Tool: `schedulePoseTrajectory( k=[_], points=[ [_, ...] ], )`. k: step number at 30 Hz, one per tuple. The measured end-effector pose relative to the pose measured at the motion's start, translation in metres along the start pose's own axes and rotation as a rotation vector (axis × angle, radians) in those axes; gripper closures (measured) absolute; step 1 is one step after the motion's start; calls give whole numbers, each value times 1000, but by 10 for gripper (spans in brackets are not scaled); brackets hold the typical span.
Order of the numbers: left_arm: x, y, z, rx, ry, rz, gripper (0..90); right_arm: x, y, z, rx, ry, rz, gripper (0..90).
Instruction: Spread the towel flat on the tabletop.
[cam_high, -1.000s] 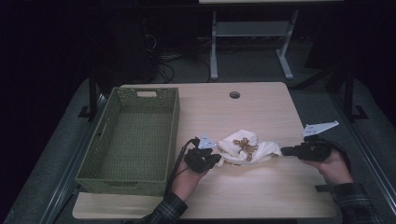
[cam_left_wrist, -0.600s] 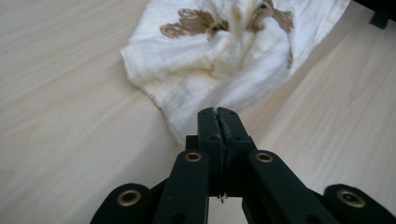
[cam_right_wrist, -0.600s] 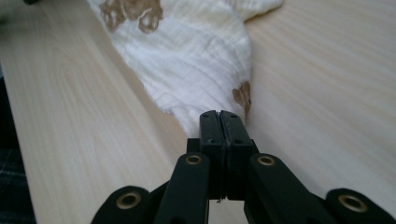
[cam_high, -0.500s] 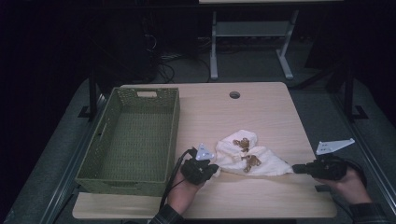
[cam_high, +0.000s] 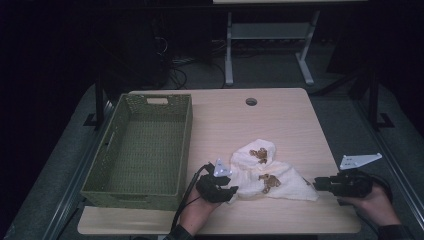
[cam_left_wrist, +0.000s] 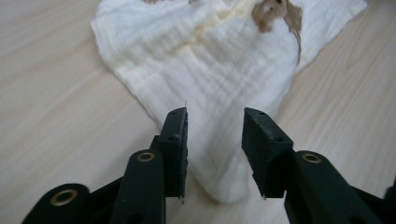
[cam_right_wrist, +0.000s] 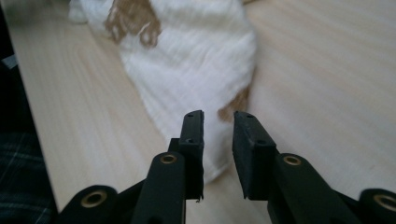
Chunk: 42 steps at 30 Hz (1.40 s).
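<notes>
Dark room, pale wood-grain desk lit from above, green woven basket at its left side, empty, well apart from your right hand. Your cloth lies flat on the near half of the desk, between the two grippers, its long axis running left-right across the desk. It's white crinkled muslin with brown printed patches, soft and limp, loosely bunched in the middle and tapering to a corner at each end. Left gripper sits at the cloth's left corner; in the left gripper view that rounded corner lies on the desk between the jaws, which have just been opening and now stand moderately apart, pads not pressing on it. Right gripper sits just off the right-hand tip; in the right gripper view the pointed corner lies under the narrow gap between the jaws, which have also just been opening; nothing held. So each corner lies straight ahead of and below its own jaws, each hand equally close to its own end. My read: both corners are released. Any regrip means dipping onto thin fabric flat on a smooth, hard surface, so expect the pads to skid rather than pinch.
</notes>
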<state>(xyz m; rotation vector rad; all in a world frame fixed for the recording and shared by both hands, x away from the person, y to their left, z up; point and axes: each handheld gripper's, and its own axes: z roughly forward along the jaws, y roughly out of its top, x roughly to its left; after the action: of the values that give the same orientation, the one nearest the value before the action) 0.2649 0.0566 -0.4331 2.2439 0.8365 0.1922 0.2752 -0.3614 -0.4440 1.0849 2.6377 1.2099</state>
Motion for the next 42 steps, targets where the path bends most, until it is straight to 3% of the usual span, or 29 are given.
schedulePoseTrajectory(
  k=[6,13,18,23,36,42],
  points=[
    [11,19,11,-16,-2,13,559,-6,19,10,-25,-21,-1,685],
    [22,40,32,-24,-10,44,524,-11,59,32,-70,-5,-25,674],
    [25,43,38,-25,-14,60,503,-13,78,45,-87,10,-44,676],
    [24,38,39,-21,-16,70,486,-20,101,71,-76,12,-37,679],
    [21,30,40,-35,-20,89,454,-32,108,122,56,16,-20,683],
    [22,28,39,-40,-17,89,453,-36,108,128,63,-12,-33,881]
  ],
)
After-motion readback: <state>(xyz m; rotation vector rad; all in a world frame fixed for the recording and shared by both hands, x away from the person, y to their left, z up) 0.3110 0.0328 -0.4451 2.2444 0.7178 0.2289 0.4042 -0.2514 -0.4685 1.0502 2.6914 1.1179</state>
